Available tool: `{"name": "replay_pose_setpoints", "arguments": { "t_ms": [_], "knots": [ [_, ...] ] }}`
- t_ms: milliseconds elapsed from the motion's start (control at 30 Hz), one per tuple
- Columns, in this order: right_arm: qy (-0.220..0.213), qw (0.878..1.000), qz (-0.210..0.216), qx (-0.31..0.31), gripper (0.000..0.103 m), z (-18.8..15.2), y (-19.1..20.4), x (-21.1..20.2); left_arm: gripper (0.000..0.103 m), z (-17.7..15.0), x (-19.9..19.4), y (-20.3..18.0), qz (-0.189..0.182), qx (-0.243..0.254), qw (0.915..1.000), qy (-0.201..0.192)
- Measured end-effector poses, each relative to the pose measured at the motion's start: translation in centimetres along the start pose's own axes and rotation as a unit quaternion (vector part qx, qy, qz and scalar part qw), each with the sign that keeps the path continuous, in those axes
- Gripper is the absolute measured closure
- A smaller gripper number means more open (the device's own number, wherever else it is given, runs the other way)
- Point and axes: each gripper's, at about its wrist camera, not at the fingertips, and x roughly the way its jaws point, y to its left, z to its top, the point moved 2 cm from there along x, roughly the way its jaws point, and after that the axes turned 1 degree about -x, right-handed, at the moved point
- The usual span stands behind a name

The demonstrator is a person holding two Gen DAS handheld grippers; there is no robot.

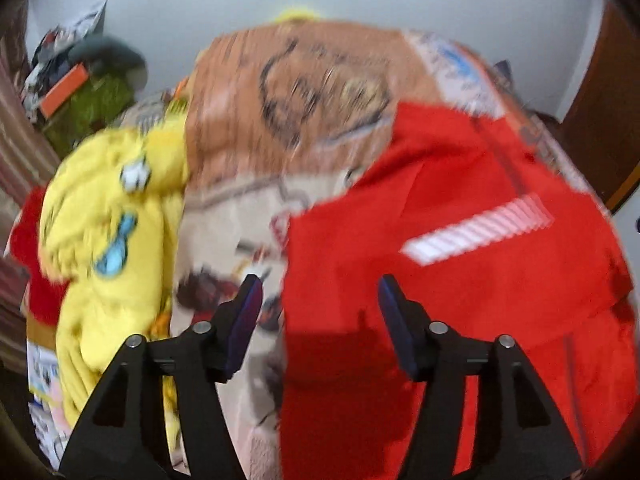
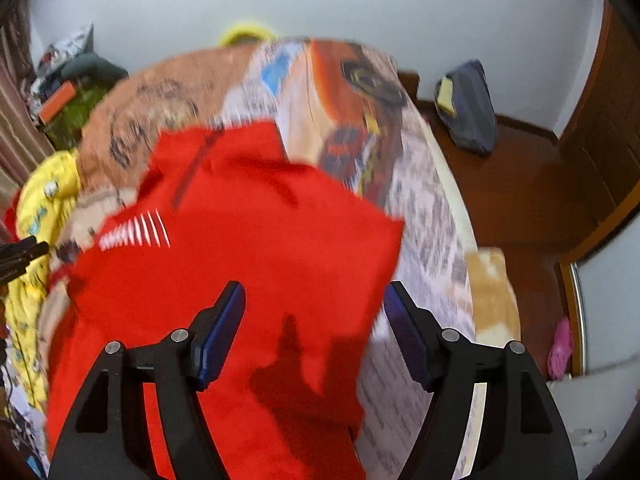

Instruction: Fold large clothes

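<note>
Your left tool [image 1: 318,286] hangs above the bed [image 1: 248,100] with its blue-padded fingers [image 1: 250,312] standing apart and nothing between them. The red garment [image 1: 460,280] lies spread on the printed bedcover below and ahead of it; the garment's left edge runs just under the gap, so the right finger sits over red cloth and the left finger over bare cover. A white striped patch [image 1: 476,234] shows on the red cloth further ahead and to the right. A yellow garment [image 1: 112,240] with blue and white cartoon prints is heaped well to the left, on the bed's edge.

Your right tool [image 2: 314,294] is likewise apart and empty, held above the red garment [image 2: 240,260]. Here the cloth fills the space beneath the left finger and the gap, while its right edge falls just inside the right finger, which hangs over the bedcover. Both views are blurred. A dark bag [image 2: 468,108] rests on the wooden floor [image 2: 520,200] beyond the bed.
</note>
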Motion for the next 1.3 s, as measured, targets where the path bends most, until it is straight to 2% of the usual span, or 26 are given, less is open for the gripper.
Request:
{"name": "replay_pose_setpoints", "arguments": {
  "t_ms": [133,267,567,733,1000,1033,1067,1100,1167,1200,1233,1267,1300],
  "knots": [
    [-0.024,1.000,0.018,-0.001,0.035,3.3,0.8,0.3,0.039,3.6,-0.2,-2.4,-0.024,0.019,0.9992,-0.025],
    [-0.025,0.999,0.030,0.001,0.035,6.1,1.3,2.5,0.036,6.5,1.8,-4.5,-0.044,0.026,0.9982,-0.032],
    [0.035,0.995,0.076,0.057,0.035,9.5,0.9,11.9,0.036,10.1,10.5,-7.4,-0.054,0.021,0.9983,0.000],
    [0.066,0.991,0.089,0.078,0.035,10.8,1.5,16.8,0.036,11.6,14.6,-7.9,-0.065,0.004,0.9978,0.012],
    [0.080,0.993,0.081,0.033,0.035,12.3,4.3,20.9,0.036,12.6,19.5,-7.1,-0.091,-0.051,0.9942,0.028],
    [0.082,0.993,0.079,0.029,0.036,12.0,4.5,21.5,0.037,12.6,20.0,-7.0,-0.097,-0.056,0.9932,0.031],
    [0.079,0.993,0.081,0.026,0.037,11.8,4.6,21.9,0.045,12.6,20.4,-7.0,-0.107,-0.062,0.9918,0.034],
    [0.074,0.993,0.088,0.025,0.042,11.5,4.6,22.0,0.058,12.6,20.8,-7.0,-0.130,-0.070,0.9882,0.040],
    [0.065,0.993,0.097,0.035,0.059,11.2,4.2,21.5,0.065,12.6,20.9,-7.1,-0.144,-0.079,0.9856,0.039],
    [0.061,0.993,0.098,0.040,0.077,11.1,3.8,21.2,0.073,12.6,20.7,-7.3,-0.142,-0.077,0.9862,0.037],
    [0.060,0.993,0.095,0.039,0.089,11.0,3.6,20.8,0.079,12.7,20.5,-7.6,-0.139,-0.069,0.9872,0.037],
    [0.061,0.992,0.102,0.035,0.090,10.9,3.4,20.5,0.093,12.8,20.1,-7.9,-0.129,-0.062,0.9891,0.035],
    [0.059,0.992,0.105,0.029,0.092,10.8,3.3,19.9,0.098,12.9,19.4,-8.2,-0.114,-0.051,0.9916,0.031]
  ]
}}
